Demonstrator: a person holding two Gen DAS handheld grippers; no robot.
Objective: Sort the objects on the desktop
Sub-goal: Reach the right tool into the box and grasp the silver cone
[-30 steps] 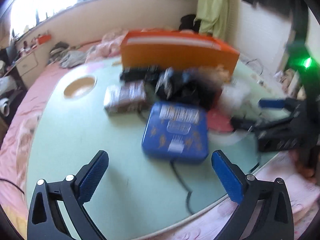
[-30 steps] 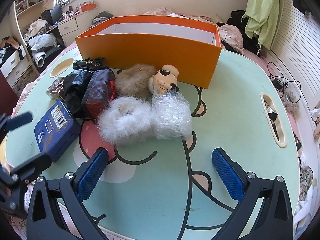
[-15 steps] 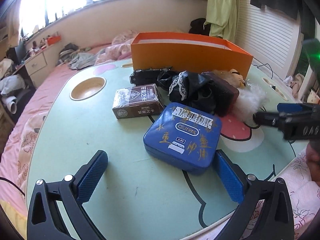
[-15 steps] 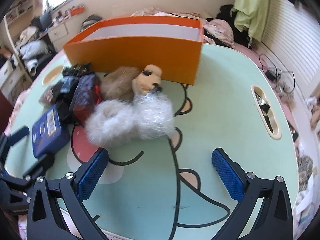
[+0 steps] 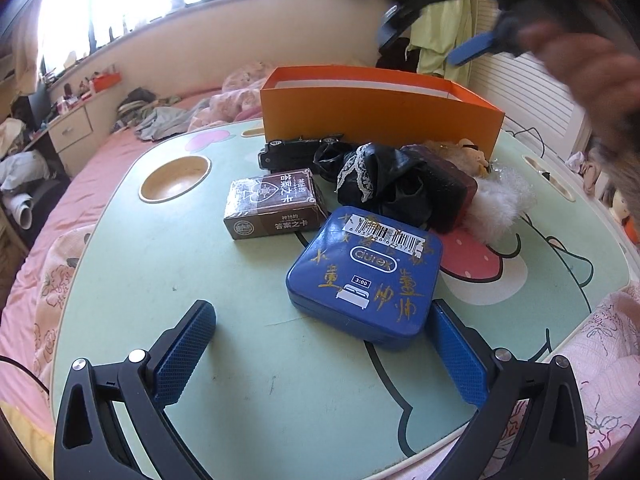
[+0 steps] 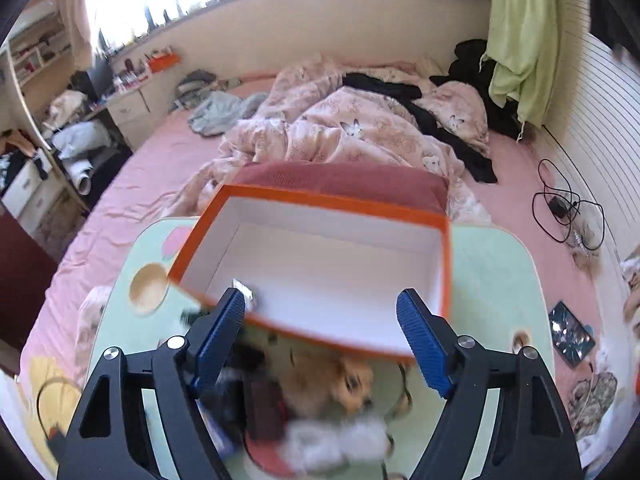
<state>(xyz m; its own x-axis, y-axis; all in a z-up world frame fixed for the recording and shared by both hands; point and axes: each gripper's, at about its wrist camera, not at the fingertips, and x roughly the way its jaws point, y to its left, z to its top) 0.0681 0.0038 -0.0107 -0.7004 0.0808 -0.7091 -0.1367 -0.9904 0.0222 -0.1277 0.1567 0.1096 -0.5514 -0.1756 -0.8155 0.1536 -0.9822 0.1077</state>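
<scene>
My left gripper stands wide apart beside the square blue tin; my right gripper, also apart, hovers above the open orange cardboard box.

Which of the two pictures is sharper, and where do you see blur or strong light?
Left wrist view: sharp on the blue tin and card box; only the right gripper passing at the top is smeared; the window is blown out white. Right wrist view: motion blur over the orange box and the fluffy things beneath it; window glare too. Both bend straight edges, fisheye style.
</scene>
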